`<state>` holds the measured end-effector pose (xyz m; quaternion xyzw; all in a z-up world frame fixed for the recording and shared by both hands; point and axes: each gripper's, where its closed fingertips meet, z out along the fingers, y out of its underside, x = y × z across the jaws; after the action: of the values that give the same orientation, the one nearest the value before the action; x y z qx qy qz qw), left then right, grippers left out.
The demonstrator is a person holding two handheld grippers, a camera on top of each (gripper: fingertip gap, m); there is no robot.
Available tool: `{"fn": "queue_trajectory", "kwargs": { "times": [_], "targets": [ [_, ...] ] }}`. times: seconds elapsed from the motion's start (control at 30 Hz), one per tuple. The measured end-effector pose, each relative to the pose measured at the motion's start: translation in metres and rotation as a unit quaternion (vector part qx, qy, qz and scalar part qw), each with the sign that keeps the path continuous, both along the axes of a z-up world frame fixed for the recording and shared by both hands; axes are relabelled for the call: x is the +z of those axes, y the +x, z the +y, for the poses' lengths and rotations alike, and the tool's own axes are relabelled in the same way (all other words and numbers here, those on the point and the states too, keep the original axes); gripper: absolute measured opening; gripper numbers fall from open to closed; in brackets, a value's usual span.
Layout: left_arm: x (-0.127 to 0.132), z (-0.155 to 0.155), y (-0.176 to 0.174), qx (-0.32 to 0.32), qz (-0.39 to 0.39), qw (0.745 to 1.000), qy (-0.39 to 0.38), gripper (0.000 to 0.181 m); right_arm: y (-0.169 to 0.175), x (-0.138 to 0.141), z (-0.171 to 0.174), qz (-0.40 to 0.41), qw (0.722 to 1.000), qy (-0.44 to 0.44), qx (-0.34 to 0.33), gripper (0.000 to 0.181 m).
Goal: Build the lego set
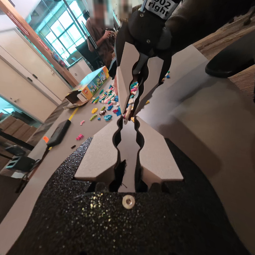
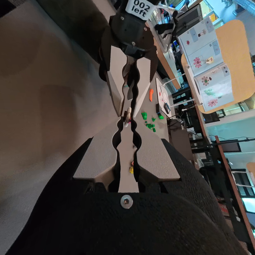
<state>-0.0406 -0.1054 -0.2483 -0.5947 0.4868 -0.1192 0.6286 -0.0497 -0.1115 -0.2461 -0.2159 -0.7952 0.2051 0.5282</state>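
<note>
- The two grippers meet tip to tip above the grey table (image 1: 193, 138), nose to nose in both wrist views.
- Between the tips sits a small lego assembly (image 1: 127, 113), cream with dark brown and a touch of pink, held up off the table.
- The left gripper (image 1: 128, 118) has its tongs narrowed to a slim gap right at the lower end of the piece; whether they actually pinch it I cannot tell.
- The right gripper (image 1: 129, 112) comes in from above in the left wrist view, tongs pressed in on the cream piece.
- From the right wrist view, the same assembly (image 2: 127, 116) shows at the right gripper's tips (image 2: 127, 119), with the left gripper (image 2: 127, 114) facing it.
- Behind, a loose pile of lego bricks (image 1: 109, 96) in pink, teal, white and blue is spread on the table, with the opened lego box (image 1: 89, 85) beside it.
- On the other side, green bricks (image 2: 149, 121) lie in a small cluster, an orange piece (image 2: 151, 94) farther back.
- An open instruction booklet (image 2: 207, 66) stands on a clear holder past the table's edge.
- A person (image 1: 100, 35) stands in the background.
</note>
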Motion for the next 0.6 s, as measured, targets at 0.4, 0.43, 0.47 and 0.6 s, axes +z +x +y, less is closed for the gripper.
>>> {"fn": "queue_trajectory", "kwargs": {
  "times": [0.4,0.43,0.47,0.6],
  "targets": [
    [0.0111,-0.0023,-0.0024,0.011,0.026,0.997,0.066,0.008,-0.0006,0.009,-0.0023,0.005,1.0,-0.027,-0.008,0.01],
    [0.0111,-0.0029,-0.0023,0.01,0.027,0.997,0.067,0.008,-0.0007,0.009,-0.0028,0.004,1.0,-0.028,-0.006,0.01],
    [0.0111,-0.0032,-0.0024,0.01,0.028,0.997,0.069,0.008,-0.0005,0.0085,-0.0032,0.001,0.999,-0.038,-0.005,0.013],
    [0.0061,0.0,-0.0019,0.022,0.05,0.996,0.076,0.008,0.003,0.0055,0.0016,-0.031,0.994,-0.104,-0.009,0.025]
  ]
}}
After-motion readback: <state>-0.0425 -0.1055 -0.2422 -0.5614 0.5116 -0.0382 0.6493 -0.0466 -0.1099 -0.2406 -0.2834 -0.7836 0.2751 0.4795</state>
